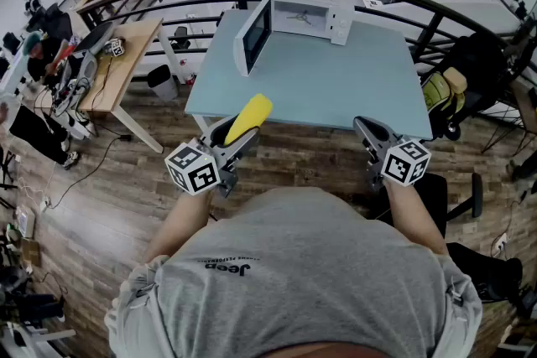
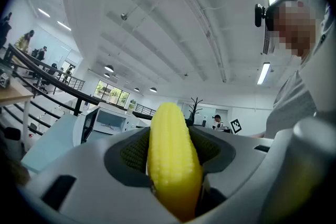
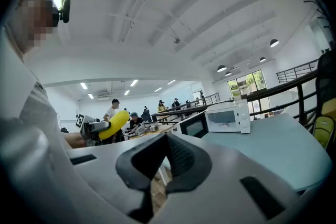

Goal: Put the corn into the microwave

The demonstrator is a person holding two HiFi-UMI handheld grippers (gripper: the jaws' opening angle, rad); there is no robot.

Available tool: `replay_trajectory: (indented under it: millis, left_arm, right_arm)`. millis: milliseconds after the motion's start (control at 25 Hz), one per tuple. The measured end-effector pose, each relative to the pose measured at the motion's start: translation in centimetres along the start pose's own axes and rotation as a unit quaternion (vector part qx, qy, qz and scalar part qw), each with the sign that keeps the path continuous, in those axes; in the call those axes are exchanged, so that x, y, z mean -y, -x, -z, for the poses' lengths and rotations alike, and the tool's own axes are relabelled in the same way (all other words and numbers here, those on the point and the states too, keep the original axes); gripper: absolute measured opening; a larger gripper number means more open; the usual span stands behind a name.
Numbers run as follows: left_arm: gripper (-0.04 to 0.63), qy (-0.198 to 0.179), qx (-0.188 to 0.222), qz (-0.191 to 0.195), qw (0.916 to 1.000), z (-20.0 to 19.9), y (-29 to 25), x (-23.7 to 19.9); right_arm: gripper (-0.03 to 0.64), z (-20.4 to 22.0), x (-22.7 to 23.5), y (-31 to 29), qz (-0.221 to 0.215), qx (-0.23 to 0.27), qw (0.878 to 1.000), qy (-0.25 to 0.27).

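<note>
Yellow and glossy, with rows of kernels running its length, the corn (image 1: pixel 250 116) is clamped in my left gripper (image 1: pixel 239 134) at the lower left of the head view, its tip over the pale blue table's (image 1: pixel 336 84) near edge. My right gripper (image 1: pixel 367 130) is pinched together and empty. The white microwave (image 1: pixel 295 19) stands at upper centre, its door (image 1: pixel 254 38) swung open.

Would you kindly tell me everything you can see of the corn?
The corn is a bright yellow cob with neat kernel rows, plastic-looking, no husk. The left gripper grips its lower part, pads on both sides; its rounded tip sticks out past the jaws toward the table. It hangs in air by the table's near edge, touching nothing else.
</note>
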State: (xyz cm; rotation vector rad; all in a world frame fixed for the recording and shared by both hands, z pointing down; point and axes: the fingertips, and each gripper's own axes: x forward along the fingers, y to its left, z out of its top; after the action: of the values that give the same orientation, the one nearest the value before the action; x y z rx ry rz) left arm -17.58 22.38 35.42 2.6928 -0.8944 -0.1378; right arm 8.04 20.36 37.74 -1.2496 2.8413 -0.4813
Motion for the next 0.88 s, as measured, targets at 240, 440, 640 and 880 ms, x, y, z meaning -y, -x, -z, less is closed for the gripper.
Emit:
replay_trajectory:
  millis: [240, 440, 640, 880]
  left_arm:
    - [0.241, 0.001, 0.0, 0.001, 1.0, 0.1, -1.4, 0.7]
    - [0.241, -0.001, 0.001, 0.0, 1.0, 0.1, -2.6, 1.7]
    - [0.241, 0.002, 0.001, -0.004, 1.0, 0.5, -4.5, 3.2]
    - [0.241, 0.01, 0.005, -0.001, 0.9999, 1.3, -7.9, 6.0]
  right_arm:
    - [0.017, -0.3, 0.7, 0.5, -0.006, -0.001, 1.0, 0.005]
    - [0.017, -0.3, 2.0, 1.6, -0.005, -0.005, 1.0, -0.005]
    - [0.017, -0.4, 4.1, 3.5, -0.005, -0.002, 0.999, -0.033]
    - [0.018, -0.9, 6.4, 6.6, -0.014, -0.005, 0.999, -0.032]
